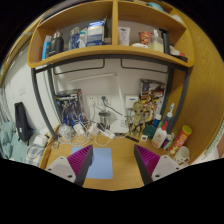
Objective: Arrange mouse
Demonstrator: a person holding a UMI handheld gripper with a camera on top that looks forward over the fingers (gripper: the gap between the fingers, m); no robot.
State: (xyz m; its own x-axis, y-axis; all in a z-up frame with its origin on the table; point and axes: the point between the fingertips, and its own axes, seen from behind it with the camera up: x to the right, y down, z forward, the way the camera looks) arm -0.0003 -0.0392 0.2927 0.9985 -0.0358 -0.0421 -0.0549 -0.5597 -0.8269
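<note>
No mouse shows in the gripper view. A light blue mouse mat (101, 162) lies flat on the wooden desk (122, 160), between my fingers and closer to the left one. My gripper (113, 160) is open and empty, its magenta pads (79, 157) spread wide on either side above the desk. Nothing is held between them.
Beyond the fingers the back of the desk is crowded: bottles and tubes (163, 125) at the right, cables and small items (75, 128) at the left. A wooden shelf (110, 55) with boxes and jars hangs above against the white wall.
</note>
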